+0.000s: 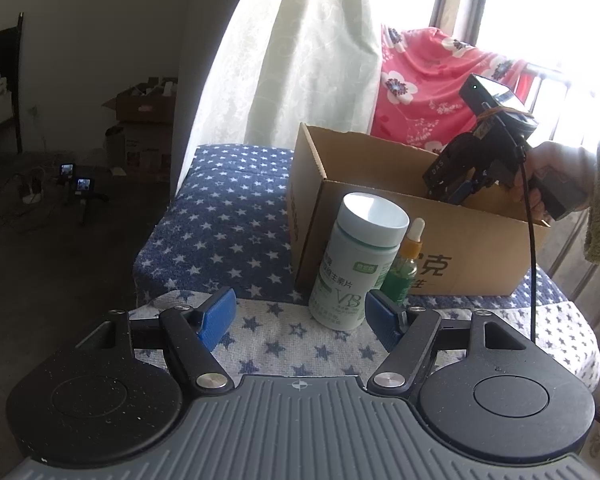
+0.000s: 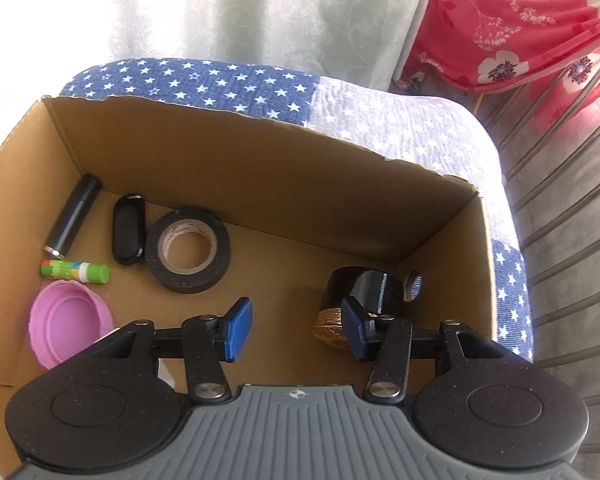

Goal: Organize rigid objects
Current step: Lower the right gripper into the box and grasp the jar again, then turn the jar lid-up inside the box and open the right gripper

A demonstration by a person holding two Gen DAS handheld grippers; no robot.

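Vitamin bottle point(image 1: 358, 260): white, pale round cap, upright on the star-print cover point(image 1: 228, 216); just ahead of the left tongs point(image 1: 300, 316), nearer their right pad, touching neither.
Dropper bottle point(image 1: 405, 268): amber and green with a white bulb, upright, just to the right of the vitamin bottle and partly behind it, close against the box front.
Cardboard box point(image 1: 472, 248): open-topped, beyond the left tongs and to their right, on the same cover.
Left tongs: released, blue pads wide apart, nothing between them.
Right tongs point(image 2: 298, 330): released, pads spread, lowered inside the box above its floor; from the left wrist view their tips are hidden by the box wall.
Black shiny jar point(image 2: 364, 290): just beyond the right pad of the right tongs, near the far right corner; a ribbed gold piece point(image 2: 329, 326) beside it.
Ahead-left of the right tongs: black tape roll point(image 2: 188, 250), black key fob point(image 2: 129, 235), black tube point(image 2: 74, 216), green glue stick point(image 2: 75, 271), pink lid point(image 2: 70, 322).
Behind the box: pale curtain point(image 1: 300, 48), red floral cloth point(image 1: 432, 80).
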